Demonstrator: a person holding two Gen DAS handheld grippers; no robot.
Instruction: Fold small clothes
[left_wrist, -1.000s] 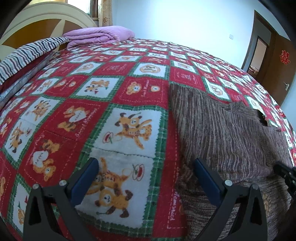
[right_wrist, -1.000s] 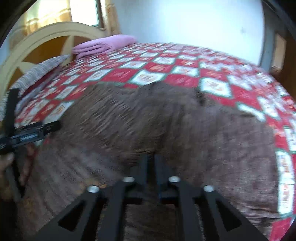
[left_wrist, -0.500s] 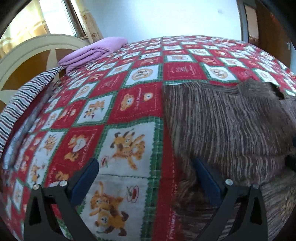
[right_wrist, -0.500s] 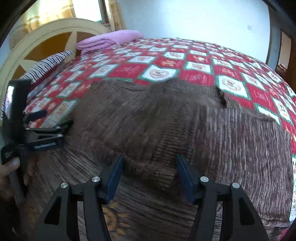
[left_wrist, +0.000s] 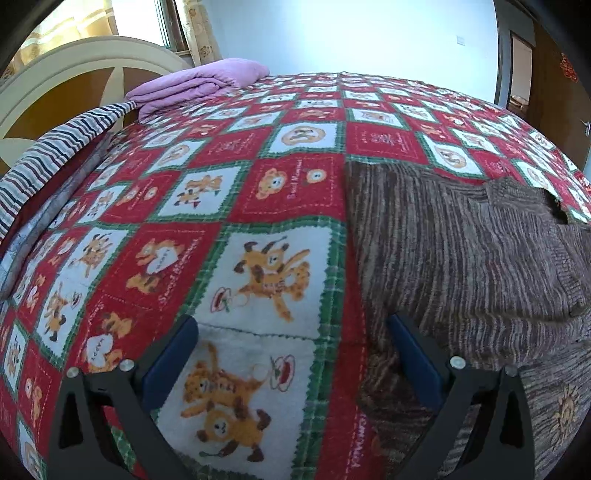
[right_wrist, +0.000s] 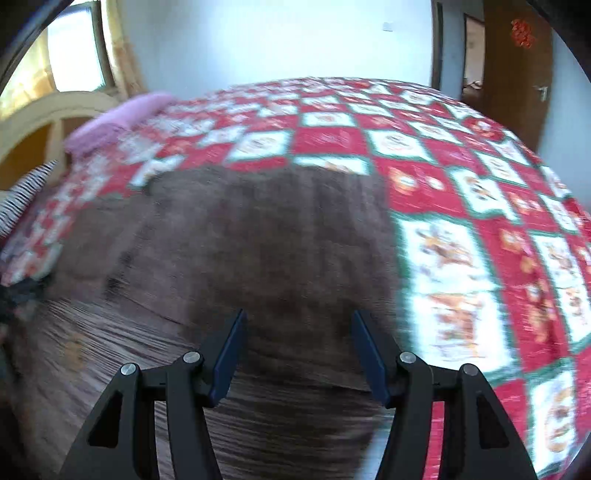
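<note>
Your left gripper (left_wrist: 291, 354) and right gripper (right_wrist: 297, 354) both gape wide, holding nothing, over the brown sweater (left_wrist: 461, 258) lying flat, collar (left_wrist: 524, 195) toward the bedspread's (left_wrist: 258, 184) far edge.

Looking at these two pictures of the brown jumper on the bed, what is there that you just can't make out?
- Brown jumper, left wrist view: its right and lower parts run past the lens edge, so its full outline is cut off.
- Right wrist view: motion blur smears the jumper's knit and the quilt pictures.
- Dark object at the left edge of the right wrist view: blurred and cut off, unidentifiable.
- Quilt lettering: too small to read.
</note>
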